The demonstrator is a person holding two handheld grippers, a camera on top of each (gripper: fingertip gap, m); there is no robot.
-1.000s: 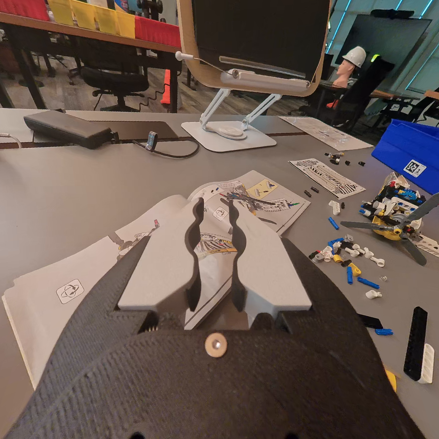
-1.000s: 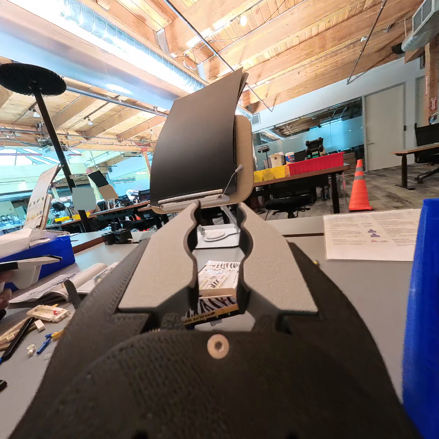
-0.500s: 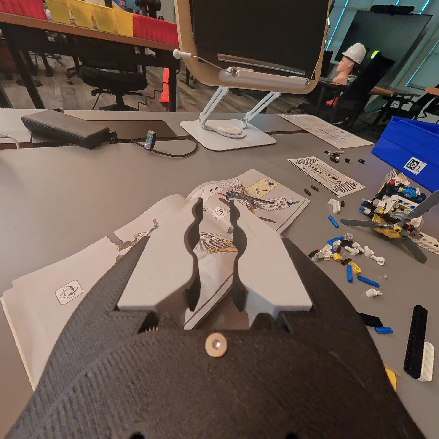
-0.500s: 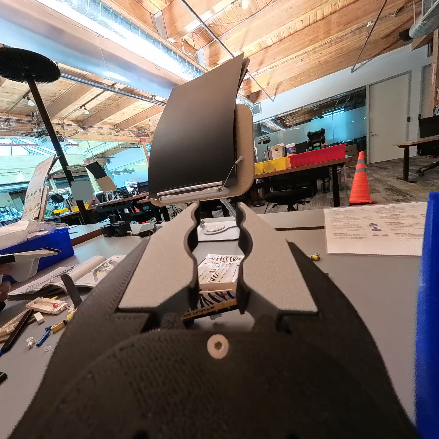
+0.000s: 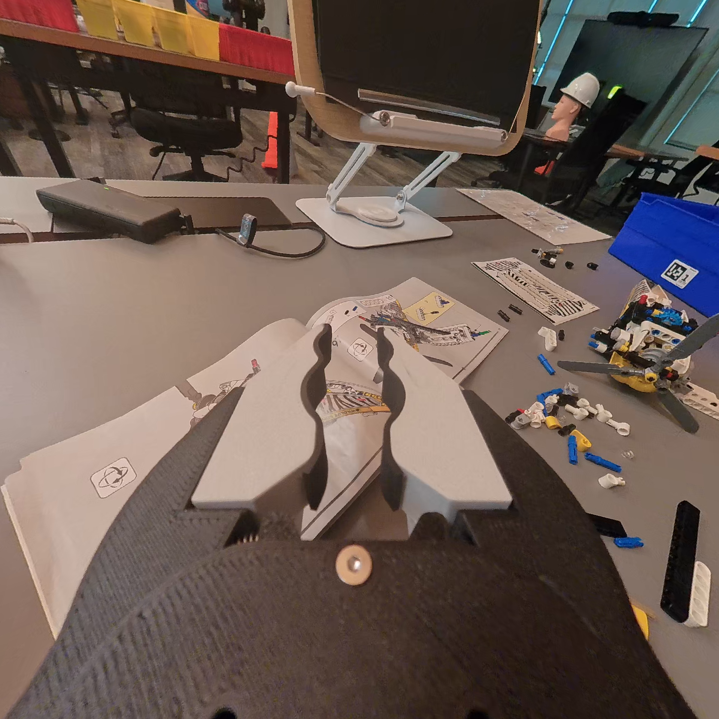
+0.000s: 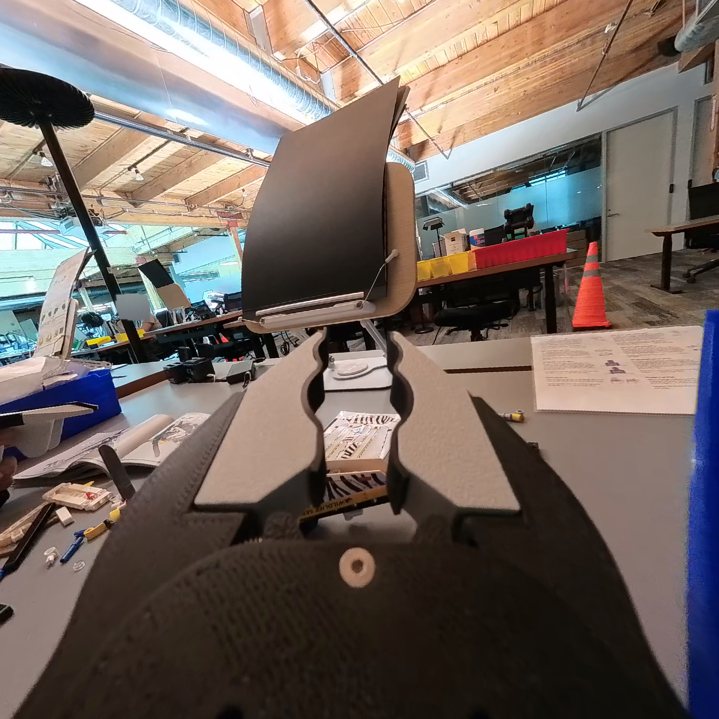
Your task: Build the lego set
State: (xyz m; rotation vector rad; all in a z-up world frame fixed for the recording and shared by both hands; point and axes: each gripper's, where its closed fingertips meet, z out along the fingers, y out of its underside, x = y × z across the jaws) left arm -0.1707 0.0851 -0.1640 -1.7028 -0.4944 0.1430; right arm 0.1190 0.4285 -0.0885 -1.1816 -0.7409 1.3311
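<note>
A part-built lego plane [image 5: 642, 350] with grey propeller blades and a zebra-striped panel rests on the grey table [image 5: 155, 311] at the right. Loose small pieces [image 5: 564, 424] lie in front of it. My left gripper [image 5: 354, 334] is open and empty, hovering over the open instruction booklet [image 5: 428, 330]. My right gripper [image 6: 356, 338] is open. Low in its gap shows the plane's zebra-striped panel [image 6: 350, 490], with the sticker sheet [image 6: 362, 432] beyond. I see nothing clamped. One propeller blade [image 6: 116, 470] shows left of the right gripper.
A tablet stand [image 5: 373, 218] and a black box with a cable [image 5: 105, 210] stand at the back. A blue bin [image 5: 669, 241] is at the far right, close beside my right gripper [image 6: 706, 505]. A black beam [image 5: 681, 556] and a white beam [image 5: 698, 599] lie near right. The tips of one gripper are about 45 cm away from the tips of the other. About 20 cm separates my right fingertips from the propeller blade [image 6: 116, 470]. It turns up in the left wrist view [image 5: 703, 333] as well. To the part-built lego plane [image 5: 642, 350]: right tips about 20 cm, left tips about 25 cm.
The right gripper has drifted a little, so the blue bin sits nearer the right edge of its view. The left gripper has barely moved. Both jaws keep the same gap.
</note>
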